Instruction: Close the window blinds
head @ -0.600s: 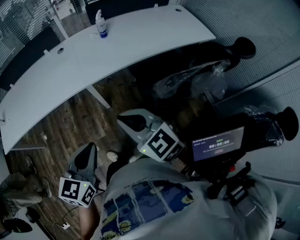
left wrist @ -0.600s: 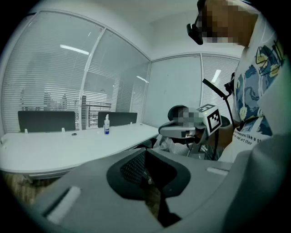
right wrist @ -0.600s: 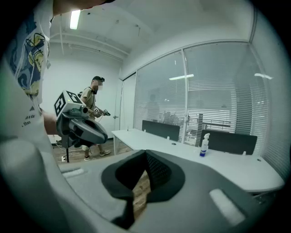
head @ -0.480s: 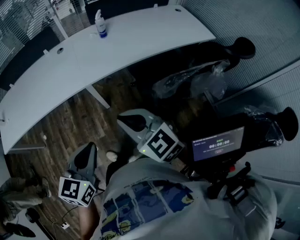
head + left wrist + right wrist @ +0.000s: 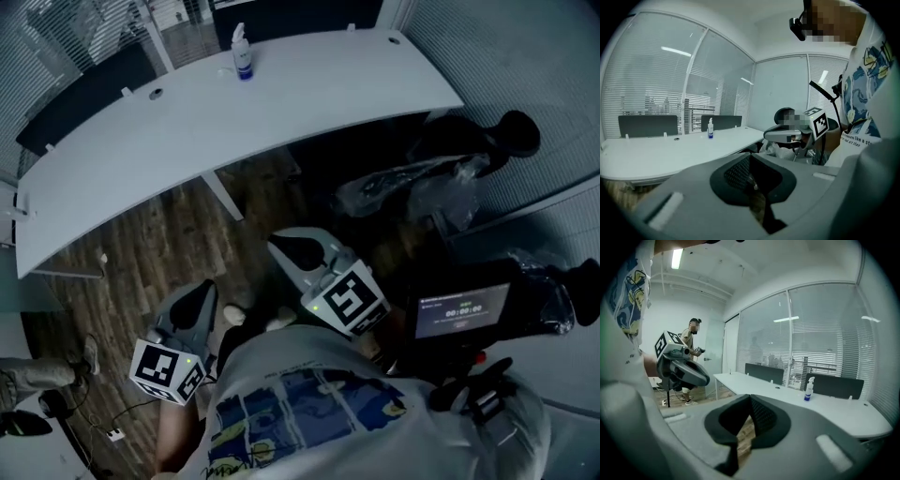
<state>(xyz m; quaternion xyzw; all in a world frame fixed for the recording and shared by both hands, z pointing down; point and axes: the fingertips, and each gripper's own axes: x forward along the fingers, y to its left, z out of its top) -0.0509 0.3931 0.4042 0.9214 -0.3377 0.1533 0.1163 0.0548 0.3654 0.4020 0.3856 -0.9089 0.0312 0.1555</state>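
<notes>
Nothing is done yet: the blinds (image 5: 66,42) hang at eleven o'clock, past the white surface (image 5: 281,94), slats open. The left gripper (image 5: 194,305) and right gripper (image 5: 302,251) have jaws closed on nothing (both well apart from the blinds)

Curved white desk (image 5: 187,141) runs across the top of the head view. White spray bottle (image 5: 242,52) with a blue base stands upright near its far edge. Dark partition panels (image 5: 89,94) are fixed along that far edge. Wood-plank floor (image 5: 159,253) below. Dark chair in clear plastic wrap (image 5: 412,187) at the desk's right end. Small lit screen (image 5: 461,309) at lower right, digits unreadable. Cable (image 5: 112,433) on floor at lower left. Second person (image 5: 692,339) stands in the background.
</notes>
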